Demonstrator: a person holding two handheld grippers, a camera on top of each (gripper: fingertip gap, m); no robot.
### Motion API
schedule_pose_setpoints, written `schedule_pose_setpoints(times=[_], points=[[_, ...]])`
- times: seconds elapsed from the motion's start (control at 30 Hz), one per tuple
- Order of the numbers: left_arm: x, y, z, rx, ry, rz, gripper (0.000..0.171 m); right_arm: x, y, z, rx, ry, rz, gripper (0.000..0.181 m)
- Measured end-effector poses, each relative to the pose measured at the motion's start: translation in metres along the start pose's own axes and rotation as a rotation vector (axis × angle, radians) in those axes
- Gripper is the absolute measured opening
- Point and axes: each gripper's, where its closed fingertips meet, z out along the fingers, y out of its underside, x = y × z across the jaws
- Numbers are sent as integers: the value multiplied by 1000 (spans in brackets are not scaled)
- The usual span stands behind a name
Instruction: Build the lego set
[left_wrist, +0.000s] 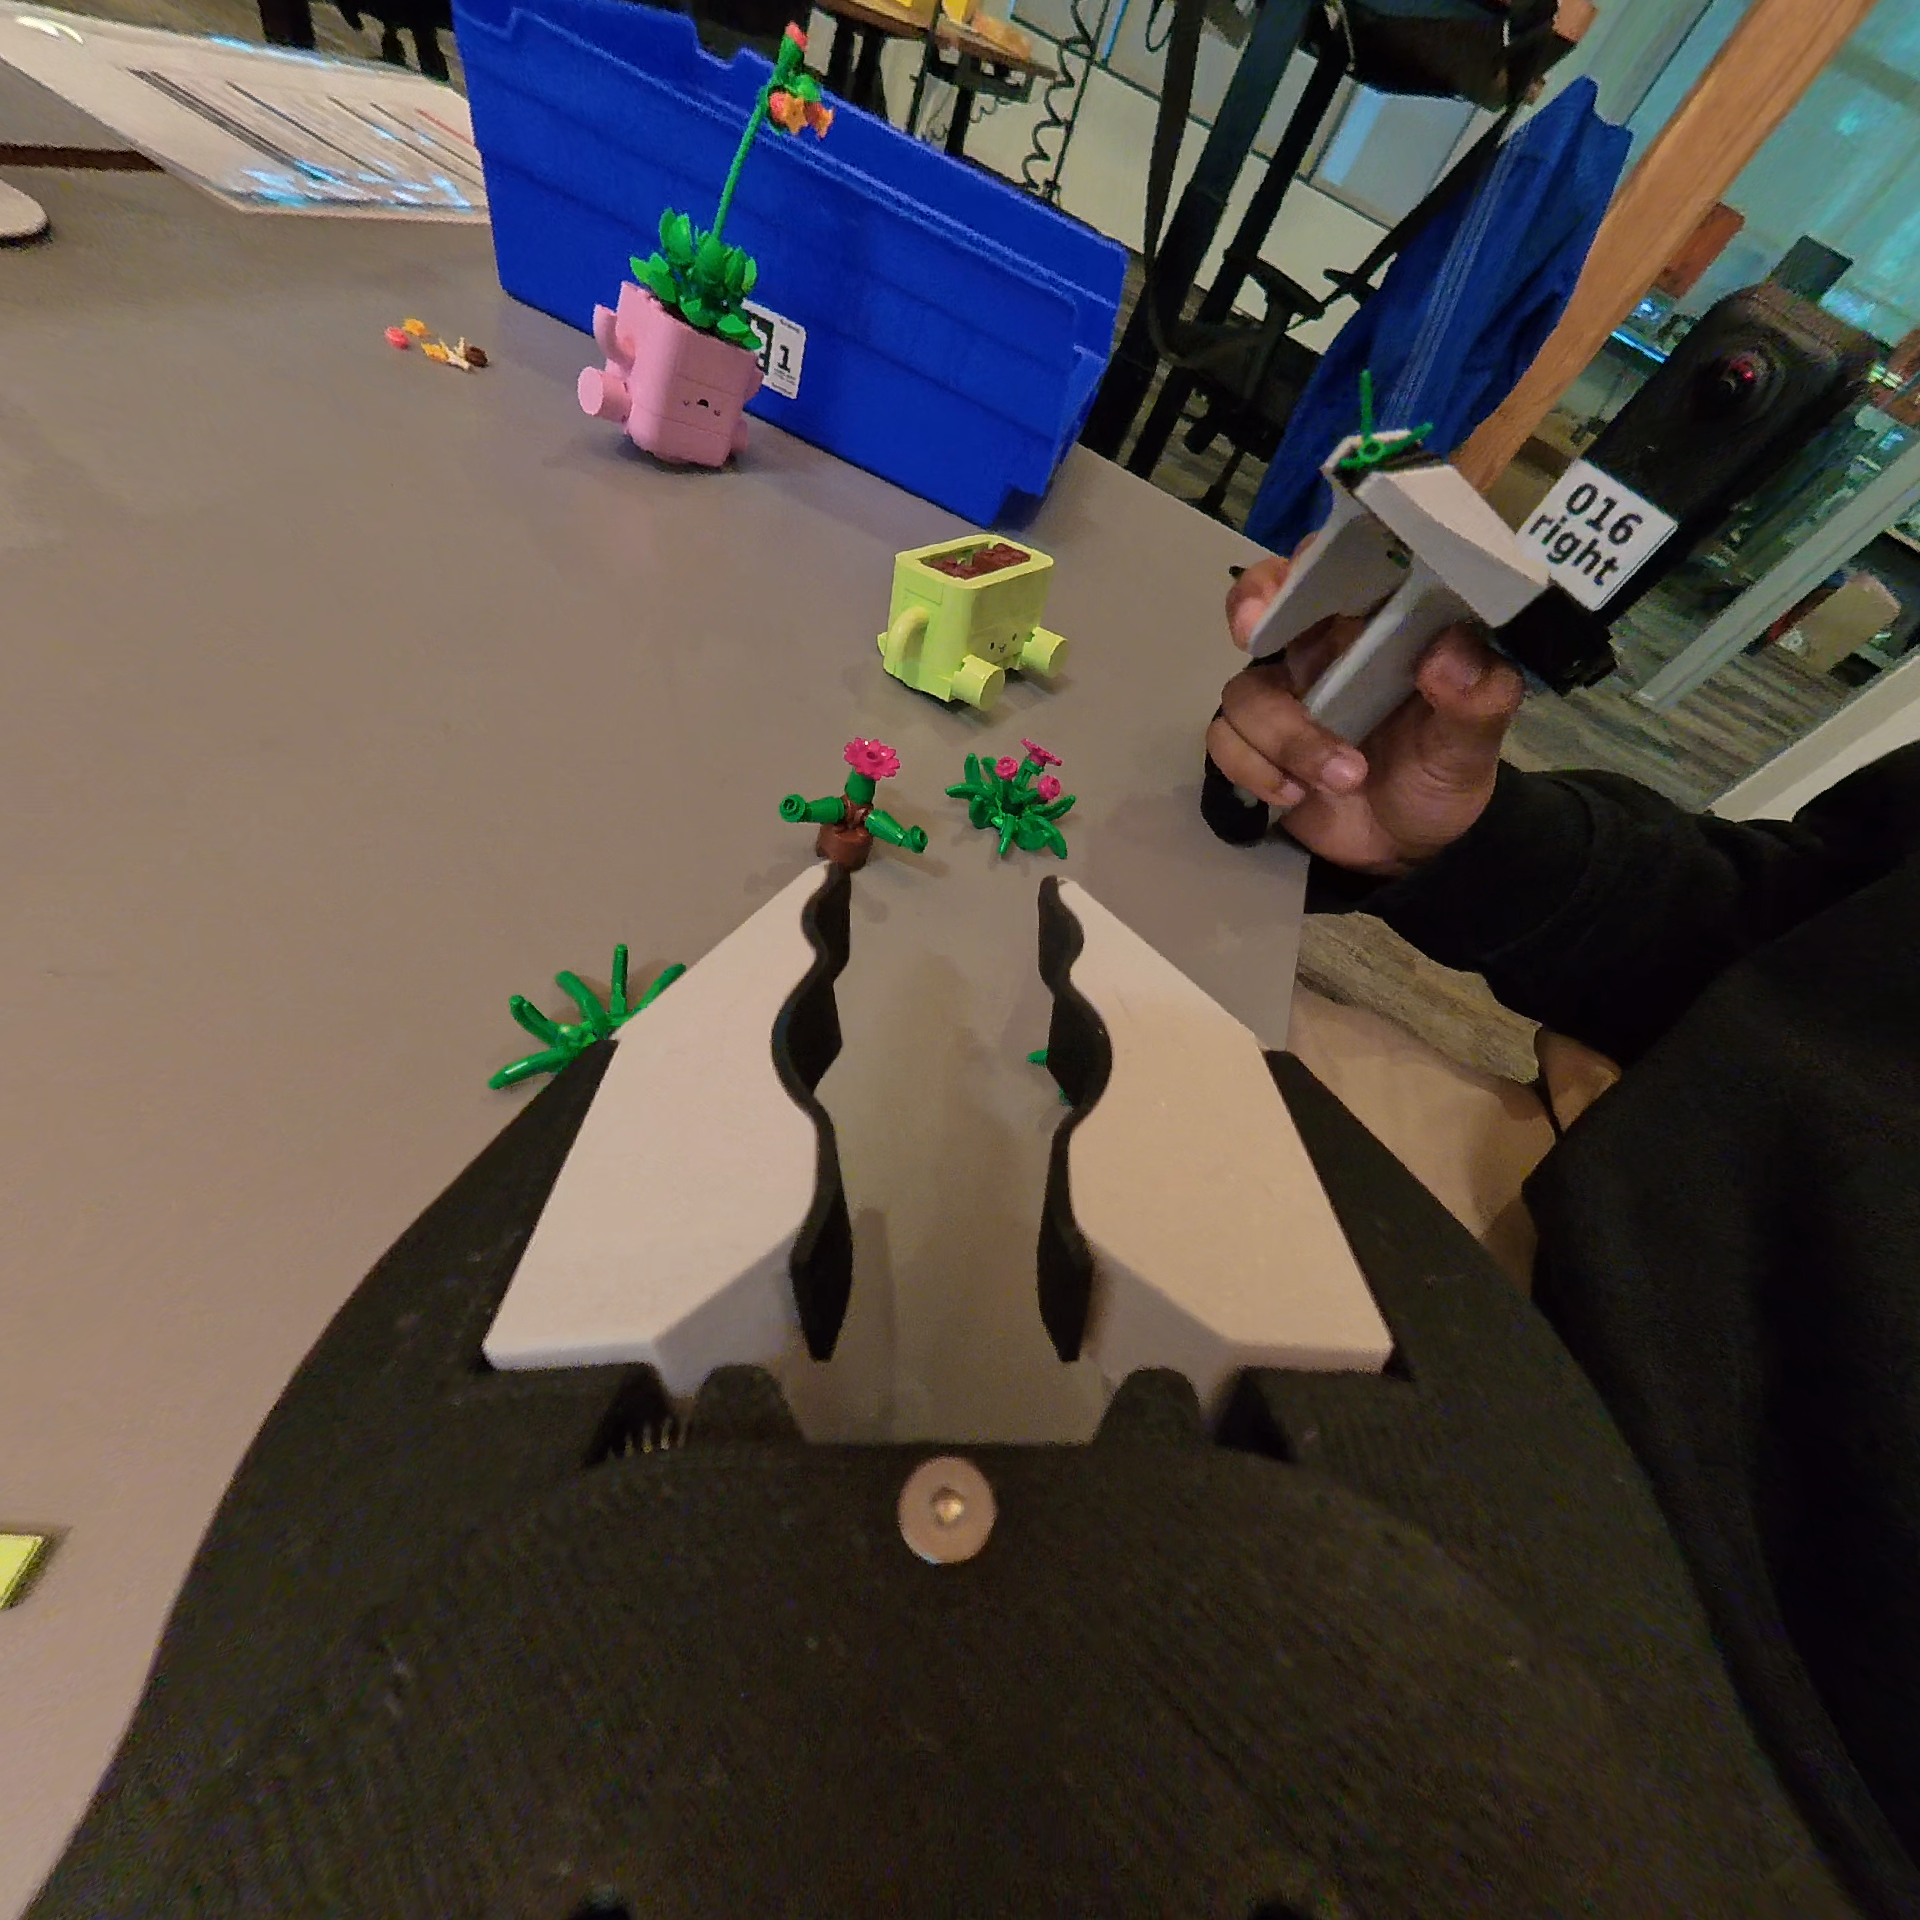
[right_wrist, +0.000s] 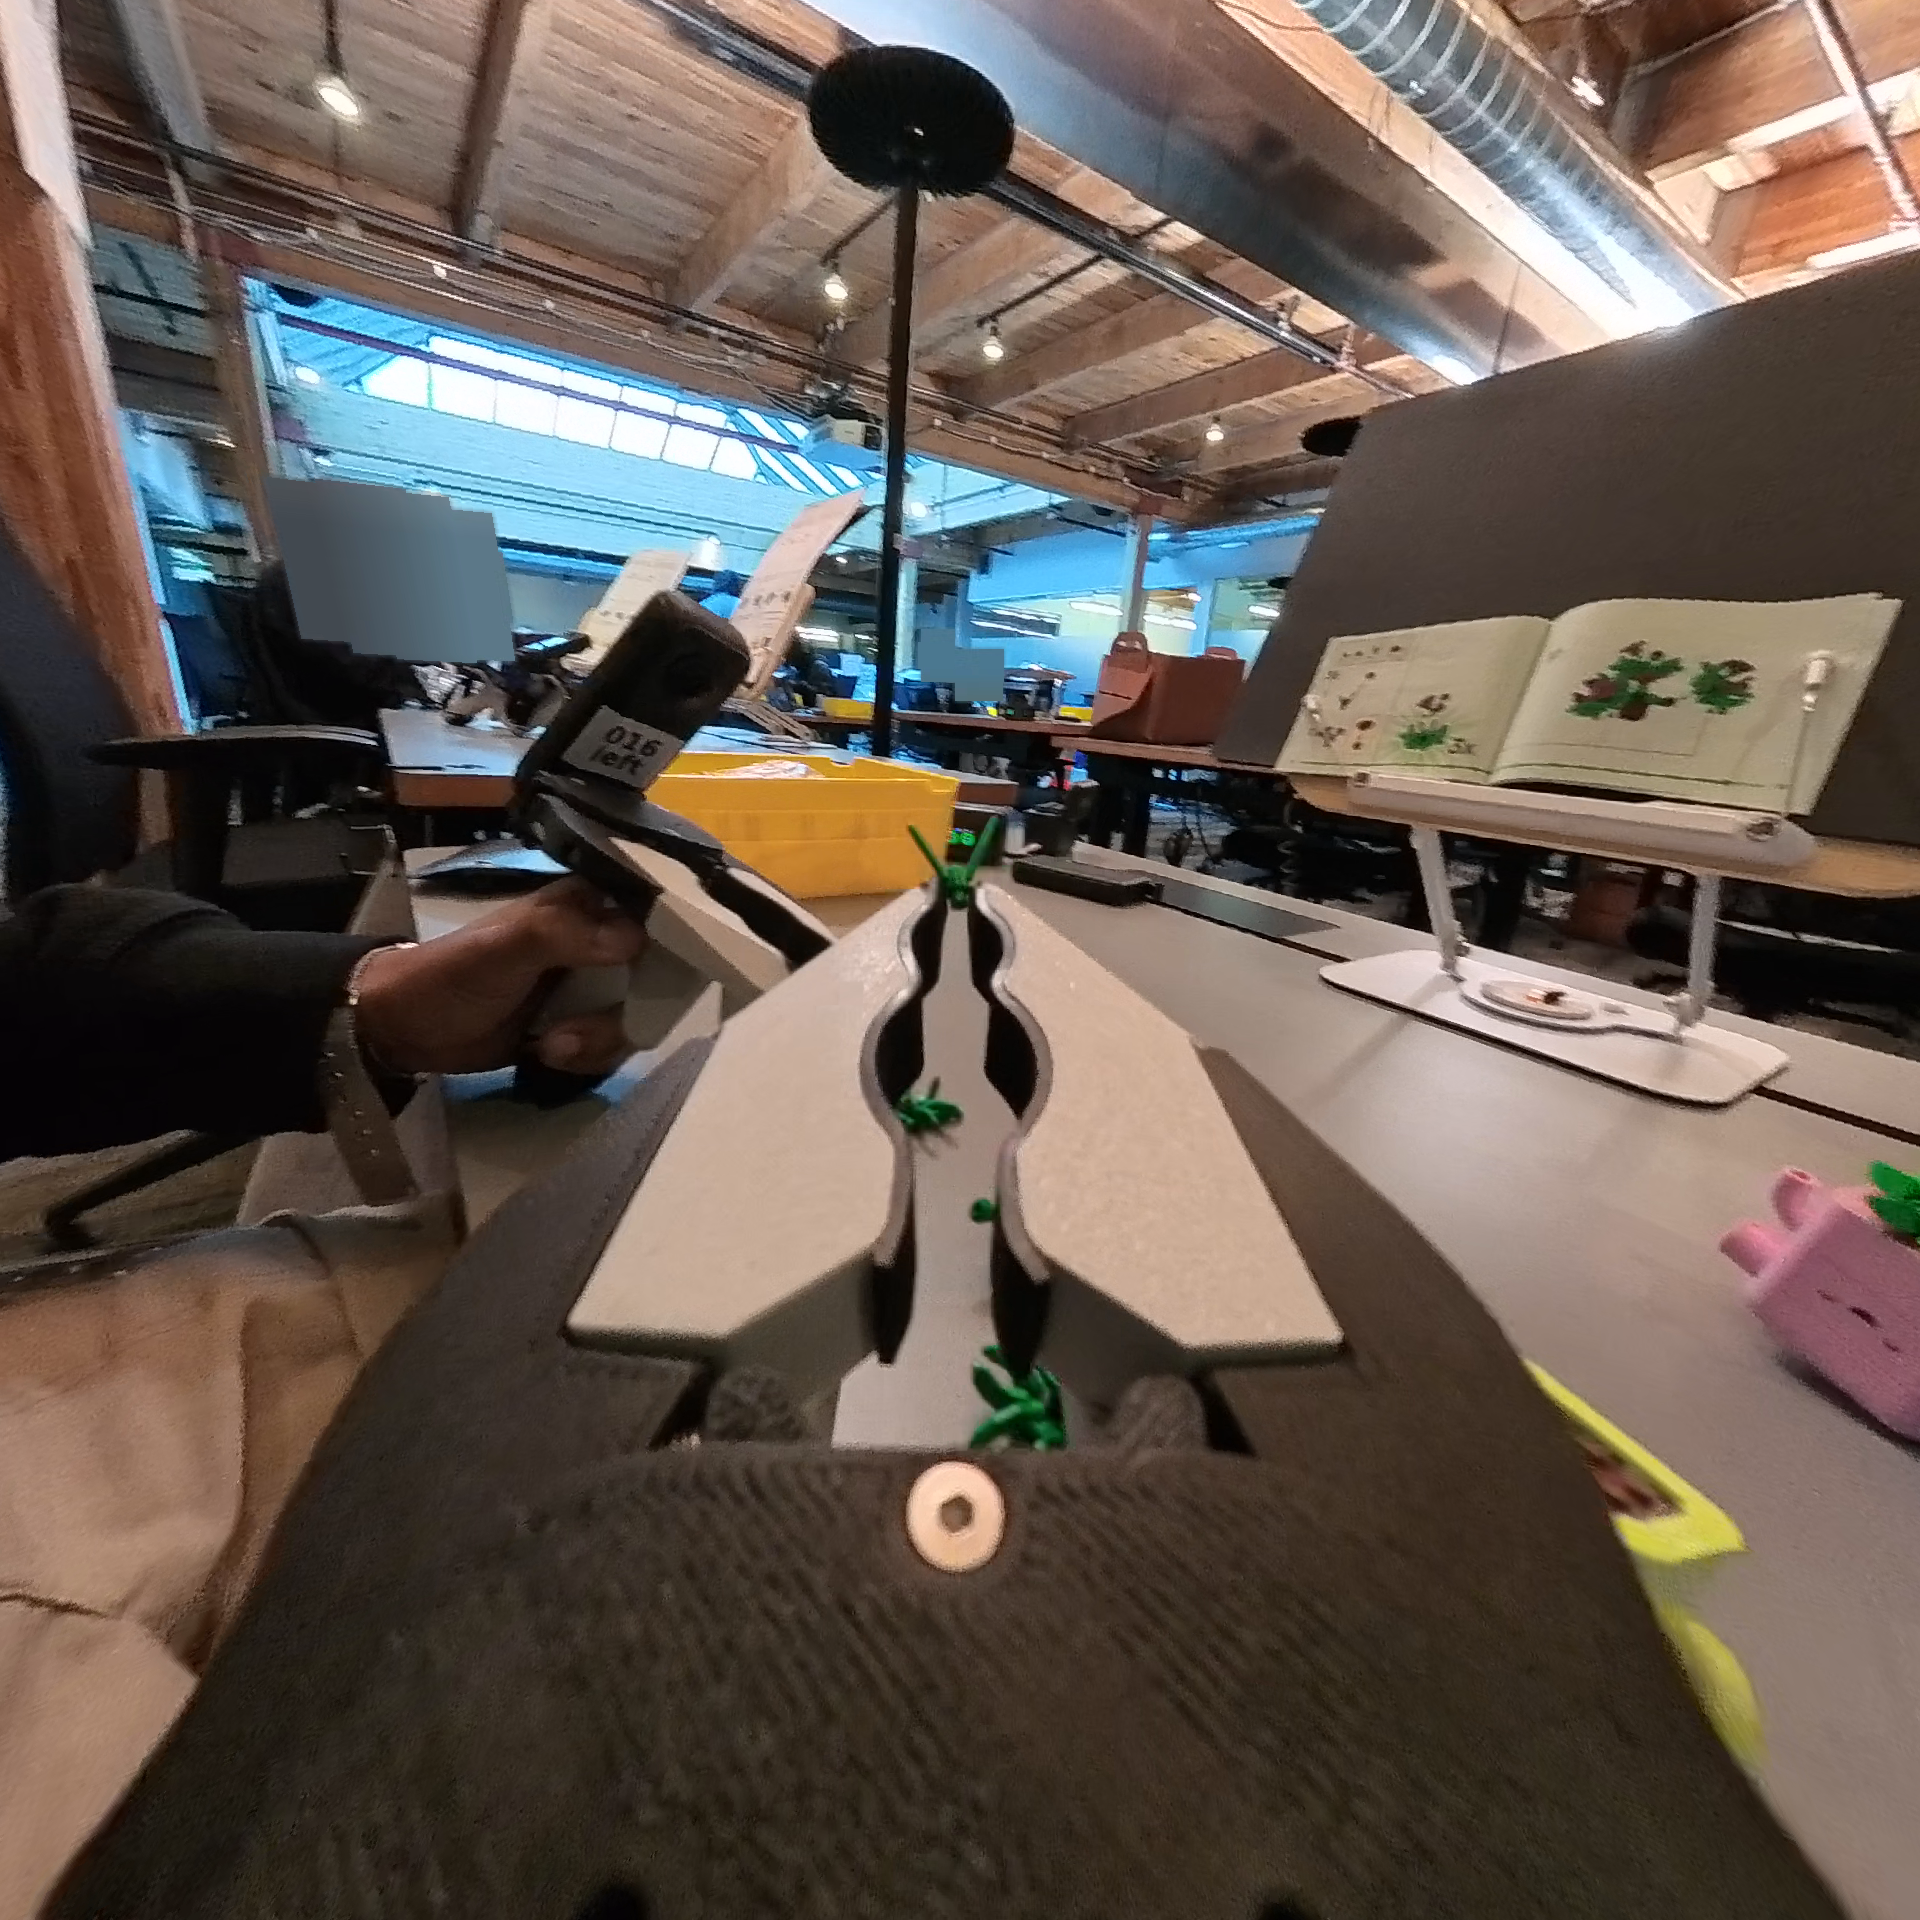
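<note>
Room: an open workshop hall with timber ceiling beams, a silver duct and rows of desks behind.

The flat grey matte surface (left_wrist: 312, 644) carries the set, with its corner edge at 3 o'clock in the left wrist view. A ribbed blue plastic bin (left_wrist: 831, 270) stands at 12 o'clock. On a white stand at 2 o'clock in the right wrist view, an open pale green instruction booklet (right_wrist: 1579, 707) leans against a dark board.

Just in front of the bin stands a pink brick-built pot with green leaves and a tall flowering stem (left_wrist: 681, 364). A lime green brick-built pot with a brown top (left_wrist: 971, 618) sits near centre, well apart from the pink one. Nearer, side by side, lie a small brown-based stem with a magenta flower (left_wrist: 854, 805) and a green leaf cluster with pink blooms (left_wrist: 1013, 795). A green spiky leaf piece (left_wrist: 566, 1023) lies at 9 o'clock, partly behind the left finger.

Left gripper (left_wrist: 940, 883): jaws spread, holding nothing, low over the surface.

Right gripper (right_wrist: 958, 899): raised off the surface at 3 o'clock, jaws pinching a small green sprig piece (right_wrist: 956, 873) at the tips.

Tiny orange and red loose pieces (left_wrist: 436, 348) at 11 o'clock are too small to identify. Both pots are cut off at the right wrist view's edge; green bits between its fingers are blurred.
</note>
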Motion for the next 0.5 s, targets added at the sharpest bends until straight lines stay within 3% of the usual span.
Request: schedule_pose_setpoints(times=[0.1, 0.2, 0.33, 0.5], points=[[7, -5, -1, 33, 26, 27, 35, -15, -2, 4, 18, -56, 42, 1], [39, -19, -3, 128, 191, 32, 36, -25, -1, 12, 11, -100, 132, 1], [68, -36, -5, 225, 339, -45, 35, -33, 5, 18, -42, -199, 304, 1], [87, -43, -6, 279, 490, -138, 33, -36, 0, 15, 12, -318, 563, 1]])
